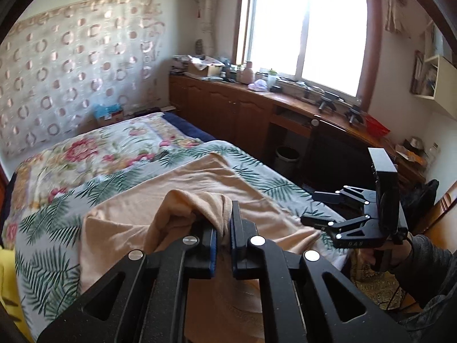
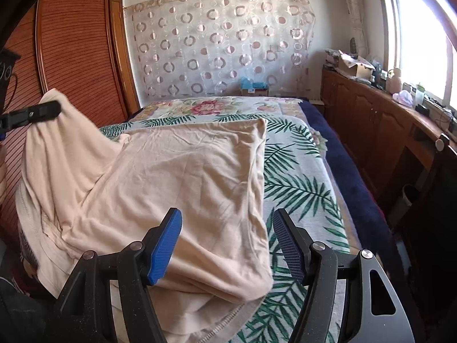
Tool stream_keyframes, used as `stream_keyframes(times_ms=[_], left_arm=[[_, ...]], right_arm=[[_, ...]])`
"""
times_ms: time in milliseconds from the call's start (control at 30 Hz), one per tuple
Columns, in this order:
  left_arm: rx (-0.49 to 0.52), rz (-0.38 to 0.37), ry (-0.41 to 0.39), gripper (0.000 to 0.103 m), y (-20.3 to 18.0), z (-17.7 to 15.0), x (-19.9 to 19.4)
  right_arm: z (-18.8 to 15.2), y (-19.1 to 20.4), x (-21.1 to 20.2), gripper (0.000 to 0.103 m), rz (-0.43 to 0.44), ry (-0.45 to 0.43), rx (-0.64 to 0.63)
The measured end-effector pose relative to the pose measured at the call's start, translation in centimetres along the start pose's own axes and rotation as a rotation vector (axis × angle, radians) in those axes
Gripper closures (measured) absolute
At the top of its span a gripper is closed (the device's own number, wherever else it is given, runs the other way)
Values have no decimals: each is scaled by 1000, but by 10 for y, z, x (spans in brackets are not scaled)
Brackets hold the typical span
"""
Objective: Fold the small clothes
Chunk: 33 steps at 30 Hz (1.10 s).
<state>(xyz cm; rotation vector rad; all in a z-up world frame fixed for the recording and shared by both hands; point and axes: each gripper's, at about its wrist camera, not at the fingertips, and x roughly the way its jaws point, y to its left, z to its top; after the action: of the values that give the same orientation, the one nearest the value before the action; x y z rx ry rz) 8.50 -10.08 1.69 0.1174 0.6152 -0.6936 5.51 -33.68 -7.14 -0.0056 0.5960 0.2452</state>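
Note:
A peach-coloured garment (image 2: 182,165) lies spread on the leaf-print bedspread (image 2: 300,183). My left gripper (image 1: 224,228) is shut on a bunched edge of the garment (image 1: 182,200) and holds it lifted off the bed. From the right wrist view that gripper (image 2: 54,108) shows at the far left, with the cloth draped from it. My right gripper (image 2: 227,243) stands open just above the garment's near right corner, with nothing pinched between its blue pads (image 2: 167,245). The left wrist view shows the right gripper (image 1: 314,208) open at the bed's right edge.
A floral quilt (image 1: 94,148) covers the far part of the bed. A wooden cabinet counter (image 1: 257,105) with clutter runs under the window on the right, with a bin (image 1: 287,157) below it. A wooden wardrobe (image 2: 74,51) stands to the left. A person's sleeve (image 1: 428,268) is at lower right.

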Motion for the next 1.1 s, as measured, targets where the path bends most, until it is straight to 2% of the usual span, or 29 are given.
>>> stream_keyframes(times_ms=[67,133,167,200,367,600,833,967,1100], left_arm=[[6,8,1,95,-5,4,2],[6,3,25,89,-5,7,9],[-7,-11,34,78,-1,6,11],[-22,-21,38,63,0,8,15],[-48,13,25,28,10,1,10],[-85,95,8,27,29,-16,0],[-136,182,4,27,57,-48,-14],[-154,242,4,27,69,-68,-21],[-203,244,18,27,84,-84,-22]], right_arm=[[-3,-1,-3,35,-7,-7,3],[-4,-3,-3,35,-6,-7,7],[-5,-4,-3,35,-7,-6,8],[-6,-4,-2,35,-8,-4,9],[-7,-2,0,35,-6,2,11],[7,0,12,35,21,0,-18],[28,26,41,35,73,19,-90],[39,40,66,35,121,75,-145],[46,51,100,35,112,173,-208]])
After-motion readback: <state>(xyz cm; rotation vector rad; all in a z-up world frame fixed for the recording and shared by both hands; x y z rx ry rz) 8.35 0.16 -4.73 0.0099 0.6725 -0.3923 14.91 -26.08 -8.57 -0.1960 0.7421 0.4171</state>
